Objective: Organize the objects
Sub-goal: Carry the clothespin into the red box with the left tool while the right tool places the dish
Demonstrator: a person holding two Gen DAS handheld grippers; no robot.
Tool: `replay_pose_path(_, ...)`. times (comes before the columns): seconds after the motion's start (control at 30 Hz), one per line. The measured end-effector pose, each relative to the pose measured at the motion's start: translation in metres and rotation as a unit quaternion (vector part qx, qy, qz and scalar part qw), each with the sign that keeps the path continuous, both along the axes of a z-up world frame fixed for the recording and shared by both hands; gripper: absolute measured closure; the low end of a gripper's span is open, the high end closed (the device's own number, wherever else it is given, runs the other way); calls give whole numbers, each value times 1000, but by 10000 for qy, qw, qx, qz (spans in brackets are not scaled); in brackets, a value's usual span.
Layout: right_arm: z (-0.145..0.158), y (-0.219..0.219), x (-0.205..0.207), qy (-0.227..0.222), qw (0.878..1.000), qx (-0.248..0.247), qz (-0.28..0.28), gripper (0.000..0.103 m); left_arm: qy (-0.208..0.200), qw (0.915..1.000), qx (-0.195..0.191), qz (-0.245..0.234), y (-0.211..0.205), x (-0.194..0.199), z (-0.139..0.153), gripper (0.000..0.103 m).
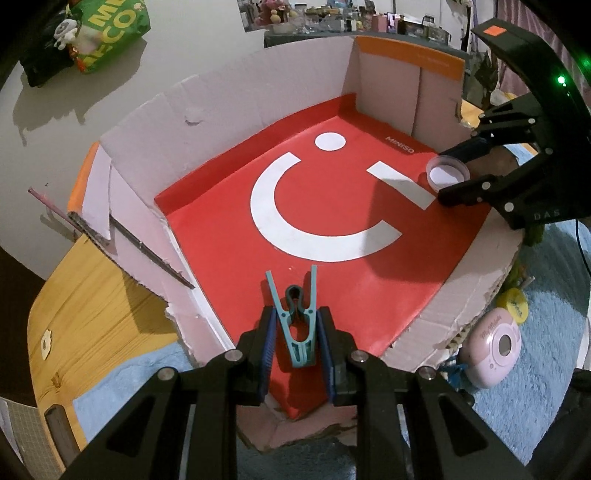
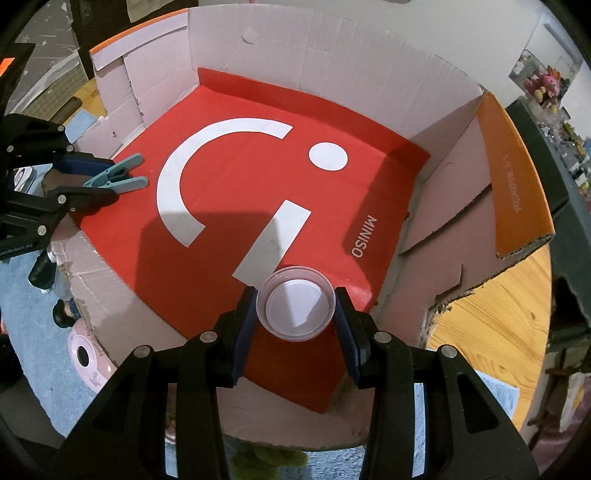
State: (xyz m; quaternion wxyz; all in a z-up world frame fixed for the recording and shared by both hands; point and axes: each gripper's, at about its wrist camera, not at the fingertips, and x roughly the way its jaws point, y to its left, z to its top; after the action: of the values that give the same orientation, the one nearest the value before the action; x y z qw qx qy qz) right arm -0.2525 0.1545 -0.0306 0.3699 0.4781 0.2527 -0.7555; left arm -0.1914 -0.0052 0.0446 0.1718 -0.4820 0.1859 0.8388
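Open cardboard box [image 1: 229, 110] with cut-down walls, its floor covered by a red liner [image 1: 332, 266] printed with a white smile mark and the word MINISO; nothing rests loose on the liner — the only objects over it are those carried by the two tools. Left gripper [image 1: 295, 339]: its blue-padded fingers [image 1: 266, 347] close on a teal clothespin [image 1: 295, 317], pads pressing its two arms from either side, the handle ends splayed forward past the fingertips and the nose pointing back toward the camera, over the near edge of the liner. Right gripper [image 2: 295, 310]: fingers [image 2: 345, 325] clamp a round pink lid [image 2: 295, 308] across its width, open side facing the camera, over the liner's edge near the white bar of the mark. Left view alone shows a long thin rod [image 1: 110, 232] lying across the box's torn left wall, a green bag [image 1: 107, 29] on the wall behind, a cluttered shelf, and a yellow item beside a pink camera toy [image 1: 495, 354] on the blue cloth [image 1: 535, 406] outside the box. Right view alone shows the orange outer face of a box flap [image 2: 513, 177], the wooden tabletop [image 2: 491, 321] to the right, and a small dark-haired figure at lower left. Each view also catches the other tool — the lid [image 1: 447, 173] at upper right in the left view, the clothespin [image 2: 118, 177] at far left in the right view.
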Motion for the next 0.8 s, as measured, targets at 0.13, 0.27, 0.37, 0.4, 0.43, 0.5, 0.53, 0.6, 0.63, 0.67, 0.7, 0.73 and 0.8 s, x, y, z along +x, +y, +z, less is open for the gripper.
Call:
replay_pose_path(0.13,0,1,0,-13,10000,9,17,63,-60,10000,-14,-23,0,-1,1,80)
replay_pose_path(0.27,-1,2,-1,-25,10000,27,34,63,-85,9999,-29,-52,0,-2,0,80)
replay_pose_path(0.37,-1,3,0,-22,10000,44,54,63,-87,9999,-39,-68,0,-2,0,80)
replay_pose_path(0.4,-1,3,0,-22,10000,51,62,63,-86,9999,-37,-66,0,-2,0,80)
replay_pose_path(0.43,-1,4,0,-25,10000,52,63,63,-87,9999,-37,-65,0,-2,0,80)
replay_pose_path(0.5,-1,3,-1,-25,10000,57,66,63,-84,9999,-34,-65,0,-3,0,80)
replay_pose_path(0.53,-1,3,-1,-26,10000,54,64,63,-85,9999,-33,-63,0,-3,0,80)
replay_pose_path(0.6,-1,2,-1,-24,10000,53,64,63,-86,9999,-31,-62,-1,-3,0,79)
replay_pose_path(0.63,-1,1,-1,-25,10000,53,63,63,-87,9999,-31,-62,-1,-3,0,79)
replay_pose_path(0.67,-1,1,-1,-25,10000,52,64,62,-88,9999,-31,-63,-1,-3,0,79)
replay_pose_path(0.7,-1,1,-1,-26,10000,49,64,62,-87,9999,-30,-61,-1,-3,-1,79)
replay_pose_path(0.73,-1,1,-1,-26,10000,46,66,62,-87,9999,-25,-63,-1,-2,-1,79)
replay_pose_path(0.8,0,1,-1,-28,10000,41,67,62,-85,9999,-15,-67,-1,-2,-1,79)
